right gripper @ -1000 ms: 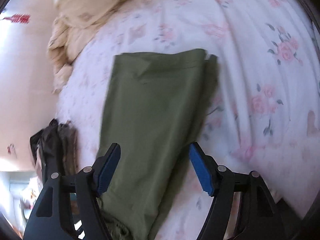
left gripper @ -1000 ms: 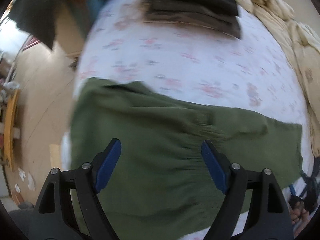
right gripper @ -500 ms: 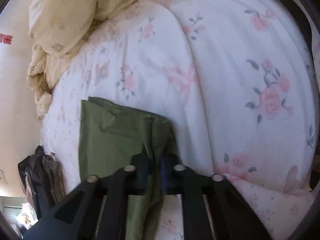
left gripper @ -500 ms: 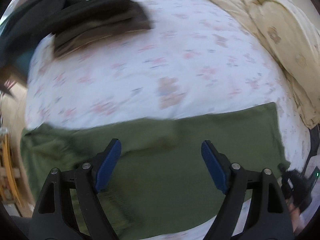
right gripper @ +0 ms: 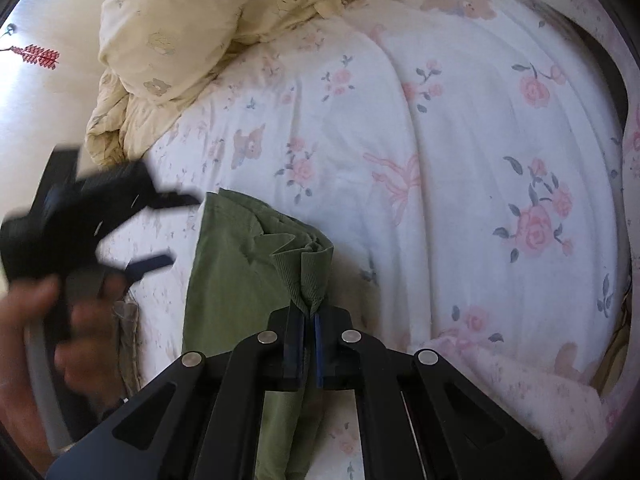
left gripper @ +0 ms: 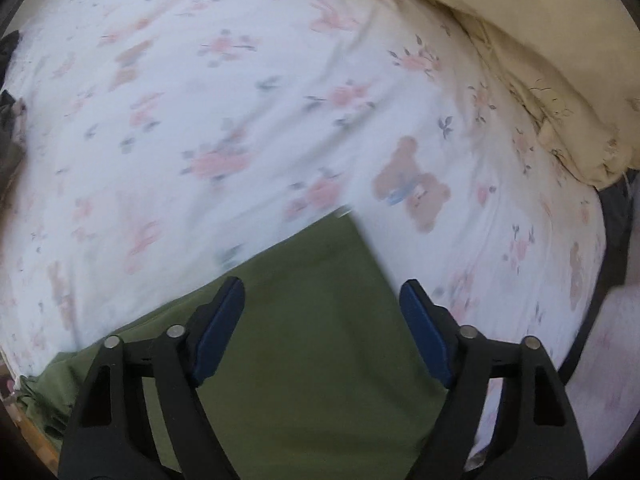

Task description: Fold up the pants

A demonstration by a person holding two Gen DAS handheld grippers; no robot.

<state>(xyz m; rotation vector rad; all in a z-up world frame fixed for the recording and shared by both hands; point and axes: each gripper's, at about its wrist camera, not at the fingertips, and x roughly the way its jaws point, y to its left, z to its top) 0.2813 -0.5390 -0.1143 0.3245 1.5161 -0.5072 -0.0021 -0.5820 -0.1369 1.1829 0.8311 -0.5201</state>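
Note:
The olive green pants lie flat on the floral bed sheet, one leg end toward the middle of the left wrist view. My left gripper is open above that leg end, and its jaws straddle the cloth without touching it. In the right wrist view my right gripper is shut on a bunched corner of the pants and lifts it off the sheet. The left gripper shows there too, blurred, open, held in a hand at the left.
A cream quilt is heaped along the far right of the bed and also shows in the right wrist view. Dark clothes lie at the left edge. The bed's edge runs along the lower left.
My right gripper closed on the pants' corner and has raised it into a bunch. My left gripper swung right along the pants to the leg end and stays open.

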